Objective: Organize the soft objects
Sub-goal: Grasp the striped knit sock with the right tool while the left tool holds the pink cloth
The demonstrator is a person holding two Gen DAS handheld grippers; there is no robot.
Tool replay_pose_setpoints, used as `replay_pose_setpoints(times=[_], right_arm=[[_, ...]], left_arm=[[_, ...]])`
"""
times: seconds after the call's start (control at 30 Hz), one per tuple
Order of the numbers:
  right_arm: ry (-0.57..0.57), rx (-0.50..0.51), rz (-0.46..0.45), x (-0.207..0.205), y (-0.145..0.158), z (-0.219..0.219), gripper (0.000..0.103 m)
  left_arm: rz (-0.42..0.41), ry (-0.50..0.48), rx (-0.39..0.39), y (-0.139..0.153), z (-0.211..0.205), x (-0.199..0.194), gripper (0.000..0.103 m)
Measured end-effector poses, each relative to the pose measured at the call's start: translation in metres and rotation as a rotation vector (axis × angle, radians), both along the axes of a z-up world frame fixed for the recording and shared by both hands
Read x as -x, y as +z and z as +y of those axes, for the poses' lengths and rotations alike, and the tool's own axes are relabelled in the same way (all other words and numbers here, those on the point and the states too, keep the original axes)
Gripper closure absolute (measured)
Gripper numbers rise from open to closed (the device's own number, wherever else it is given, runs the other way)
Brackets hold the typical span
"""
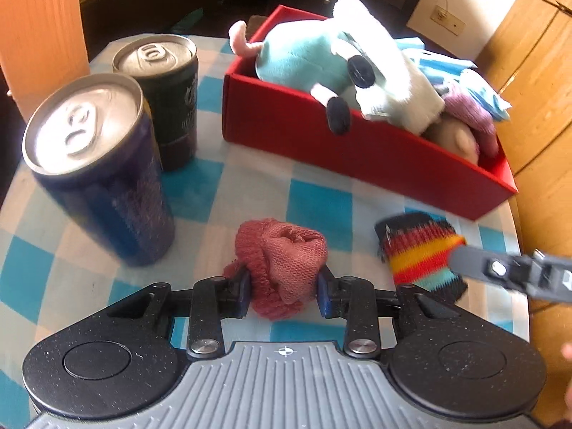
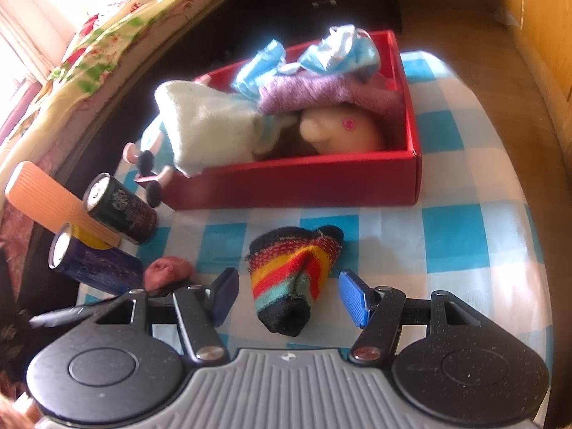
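- The left gripper (image 1: 284, 286) is clenching on the pink knit sock ball (image 1: 282, 264) — both blue pads are pressing into its sides, and the bundle is bulging out ahead of the fingers while resting on the checked tablecloth (image 1: 200, 193).
- The red box (image 1: 321, 136) is lying ahead and to the right of that gripper, its long side slanting away to the right; the way across to it is looking clear, so the lift should be going up and forward-right over the near wall.
- The two cans (image 1: 96, 168) are standing upright just to the left of the ball — close enough that a leftward swing could be knocking them.
- The right gripper (image 2: 287, 295) is standing released, its jaws straddling the striped sock bundle (image 2: 291, 279) with a gap showing on each side; the bundle's long axis is running straight away from the fingers, the black cuff end nearest.
- The box is already holding a white-and-teal plush toy (image 1: 357, 57) draped over the near wall, a purple knit piece (image 2: 321, 89) and crumpled blue fabric.
- Both bundles are ribbed, springy knit, likely to be squashing under the pads; the box is stiff card, the cans hard metal.
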State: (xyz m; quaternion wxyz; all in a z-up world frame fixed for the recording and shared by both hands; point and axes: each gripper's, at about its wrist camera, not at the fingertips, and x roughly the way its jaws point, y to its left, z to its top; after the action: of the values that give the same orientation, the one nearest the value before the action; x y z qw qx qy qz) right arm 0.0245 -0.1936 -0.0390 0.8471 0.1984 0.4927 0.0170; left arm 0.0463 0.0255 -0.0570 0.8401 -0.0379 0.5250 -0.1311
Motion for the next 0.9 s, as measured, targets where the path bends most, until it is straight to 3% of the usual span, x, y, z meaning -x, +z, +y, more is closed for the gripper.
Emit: replay_pose_setpoints(times=[0.7, 0.9], right_arm=[[0.076, 0.113, 0.06, -0.032, -0.034, 0.037, 0.064], [0.108, 0.176, 0.058, -0.028, -0.033, 0.04, 0.087]], left_arm=[[-0.008, -0.107, -0.048, -0.002, -0.013, 0.016, 0.067], [-0.008, -0.119, -0.056, -0.004, -0.018, 0.016, 0.066]])
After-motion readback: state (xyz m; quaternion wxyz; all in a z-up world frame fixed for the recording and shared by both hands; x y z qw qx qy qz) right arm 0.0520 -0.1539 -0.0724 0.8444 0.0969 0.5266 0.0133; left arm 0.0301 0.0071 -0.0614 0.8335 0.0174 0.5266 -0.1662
